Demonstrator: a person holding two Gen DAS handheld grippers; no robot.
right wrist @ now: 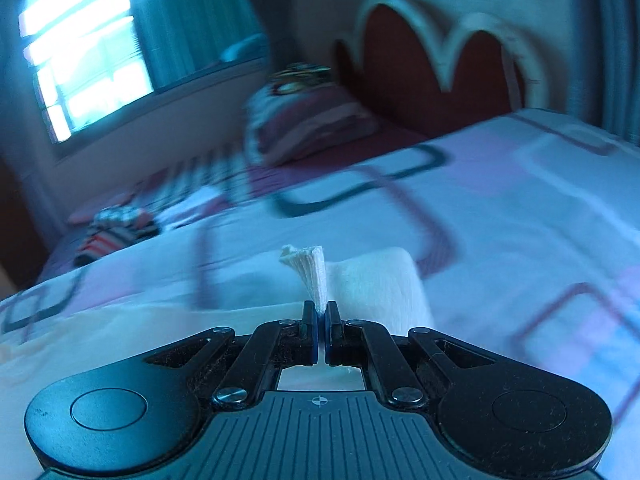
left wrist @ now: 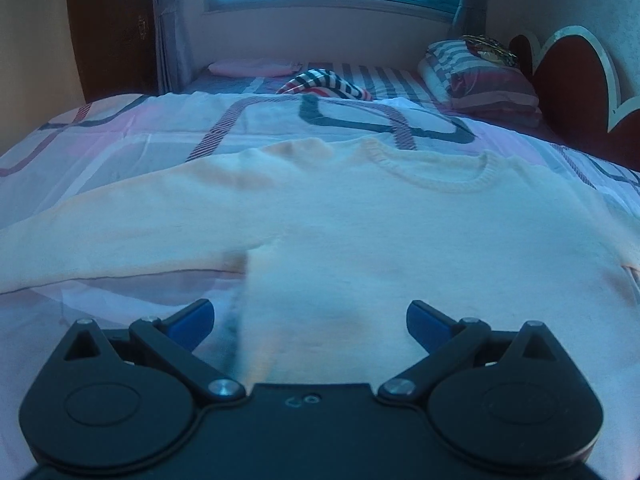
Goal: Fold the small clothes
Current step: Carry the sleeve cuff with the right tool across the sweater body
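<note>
Sweater (left wrist: pixel 360 216) lay flat on the bed (left wrist: pixel 120 136), collar at 12 o'clock, spread for folding. Left tool (left wrist: pixel 310 322) hung spread wide over its hem, gripping nothing. Right tool (right wrist: pixel 321 314) was pinched tight on a cuff (right wrist: pixel 310 268), likely to carry the sleeve inward.

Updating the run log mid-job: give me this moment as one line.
task: fold small clothes | left gripper: open, over sweater hem | right gripper: shut on sleeve cuff | sweater flat on bed
</note>
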